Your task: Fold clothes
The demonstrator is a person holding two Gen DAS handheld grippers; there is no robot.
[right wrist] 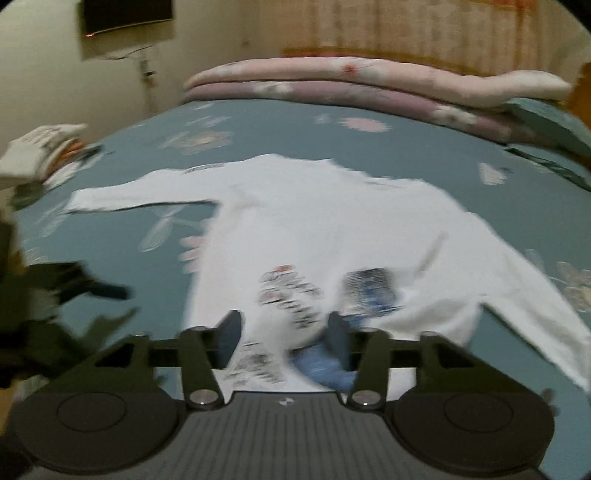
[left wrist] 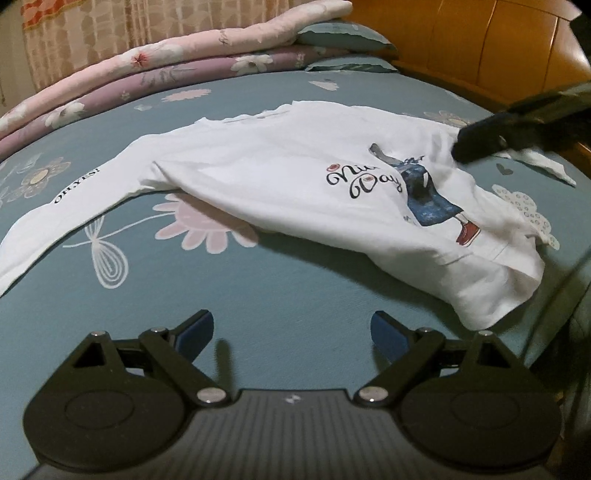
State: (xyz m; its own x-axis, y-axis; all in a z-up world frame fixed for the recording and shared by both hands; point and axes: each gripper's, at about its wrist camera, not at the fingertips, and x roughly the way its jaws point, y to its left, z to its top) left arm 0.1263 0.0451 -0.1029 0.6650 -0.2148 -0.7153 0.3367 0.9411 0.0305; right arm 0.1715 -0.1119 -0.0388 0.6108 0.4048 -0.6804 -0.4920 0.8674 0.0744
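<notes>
A white long-sleeved shirt (left wrist: 277, 173) (right wrist: 332, 229) lies spread on the teal flowered bed sheet (left wrist: 295, 280), print side up with a "Nice Day" script and a figure in blue. One sleeve (left wrist: 74, 188) stretches to the left. My left gripper (left wrist: 291, 325) is open over bare sheet, just short of the shirt's near edge, with nothing between its fingers. My right gripper (right wrist: 286, 325) stands open low over the printed chest, the cloth showing blurred in the gap, no pad pressing it. In the left wrist view the right gripper (left wrist: 476, 144) is a dark blur at the shirt's far right.
Folded pink and purple quilts (left wrist: 166, 70) (right wrist: 369, 85) and teal pillows (left wrist: 343, 37) line the far side of the bed. A wooden headboard (left wrist: 480, 44) stands at the right. A small pile of clothes (right wrist: 40, 147) sits at the bed's left edge; a screen (right wrist: 125, 14) hangs on the wall.
</notes>
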